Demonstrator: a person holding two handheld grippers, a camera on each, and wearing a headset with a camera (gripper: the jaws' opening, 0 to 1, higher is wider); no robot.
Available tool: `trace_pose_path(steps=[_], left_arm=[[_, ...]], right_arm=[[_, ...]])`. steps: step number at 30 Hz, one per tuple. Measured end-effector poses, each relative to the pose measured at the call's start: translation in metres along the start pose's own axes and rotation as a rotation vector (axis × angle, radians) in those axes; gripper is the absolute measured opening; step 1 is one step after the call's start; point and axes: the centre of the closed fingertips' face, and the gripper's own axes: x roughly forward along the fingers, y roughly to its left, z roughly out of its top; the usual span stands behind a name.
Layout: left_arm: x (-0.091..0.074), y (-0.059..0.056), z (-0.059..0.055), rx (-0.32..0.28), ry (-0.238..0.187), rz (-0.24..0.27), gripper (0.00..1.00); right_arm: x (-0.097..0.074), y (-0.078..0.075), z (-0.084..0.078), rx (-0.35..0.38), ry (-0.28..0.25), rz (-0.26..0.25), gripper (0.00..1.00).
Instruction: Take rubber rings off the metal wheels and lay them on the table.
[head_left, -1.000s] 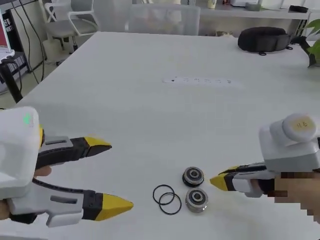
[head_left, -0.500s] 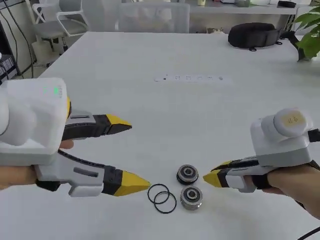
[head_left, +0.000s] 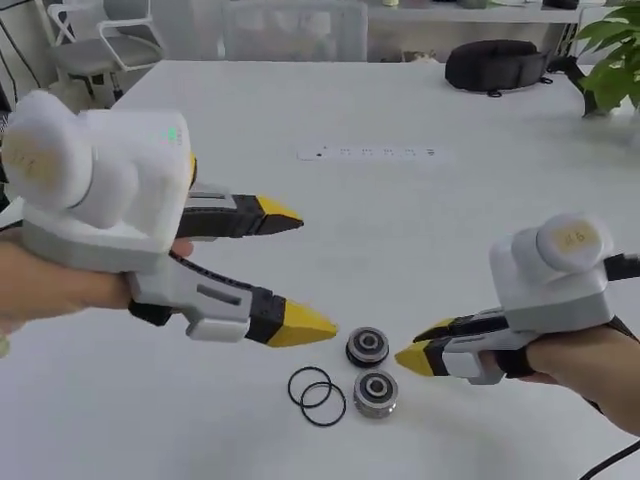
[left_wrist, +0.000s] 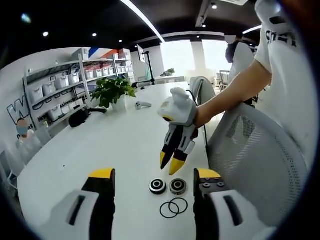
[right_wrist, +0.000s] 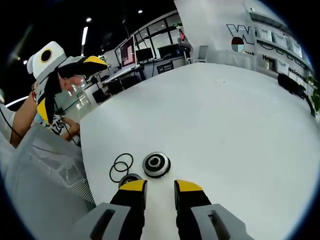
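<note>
Two small metal wheels lie side by side on the white table (head_left: 420, 230), one (head_left: 367, 346) farther, one (head_left: 375, 392) nearer. Left of them lie two thin black rubber rings (head_left: 316, 394), overlapping, flat on the table. My left gripper (head_left: 305, 272) hangs wide open above and left of the wheels, nothing between its jaws. My right gripper (head_left: 420, 347) points at the wheels from the right, jaws only a narrow gap apart and holding nothing. The left gripper view has the wheels (left_wrist: 167, 186) and rings (left_wrist: 174, 206) ahead; in the right gripper view one wheel (right_wrist: 156, 164) lies just beyond the jaws, the rings (right_wrist: 120, 167) to its left.
A white power strip (head_left: 365, 153) lies on the table farther back. At the far right end sit a black bag (head_left: 495, 65) and a green plant (head_left: 612, 55). Office chairs (head_left: 95, 45) stand beyond the far edge. A white mesh chair (left_wrist: 260, 145) stands beside the table.
My left gripper has risen and moved right, its lower tip now close to the farther wheel. The right gripper, wheels and rings keep their places; the head camera has shifted.
</note>
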Motion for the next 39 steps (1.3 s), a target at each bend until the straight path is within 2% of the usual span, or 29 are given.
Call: trace_pose_path(steps=[6,9,16,20,23,28,31,34,37,39], left_arm=[[0.023,0.002,0.005,0.003,-0.028,-0.040,0.56],[0.039,0.003,0.001,0.001,-0.023,-0.057,0.54],[0.063,0.003,-0.009,0.005,-0.009,-0.079,0.49],[0.078,0.004,-0.020,-0.007,-0.001,-0.071,0.41],[0.084,0.000,-0.029,-0.028,-0.004,-0.077,0.38],[0.093,-0.006,-0.056,-0.051,0.025,-0.067,0.33],[0.096,-0.006,-0.063,-0.066,0.022,-0.052,0.27],[0.100,-0.004,-0.076,-0.076,0.050,-0.039,0.19],[0.102,-0.005,-0.089,-0.095,0.079,-0.036,0.20],[0.103,-0.004,-0.092,-0.134,0.077,-0.022,0.20]], right_arm=[[0.001,-0.002,-0.002,0.006,0.007,-0.002,0.20],[0.001,-0.004,-0.003,0.012,0.008,-0.006,0.20],[0.001,-0.007,-0.004,0.026,0.002,-0.009,0.20],[0.002,-0.006,-0.005,0.026,0.006,-0.011,0.20],[0.002,-0.007,-0.004,0.030,0.004,-0.014,0.20],[0.002,-0.009,-0.004,0.044,-0.003,-0.014,0.20],[0.002,-0.009,-0.005,0.042,0.004,-0.013,0.20],[0.003,-0.007,-0.008,0.038,0.014,-0.009,0.19],[0.003,-0.007,-0.008,0.034,0.016,-0.009,0.19],[0.003,-0.007,-0.008,0.035,0.016,-0.009,0.19]])
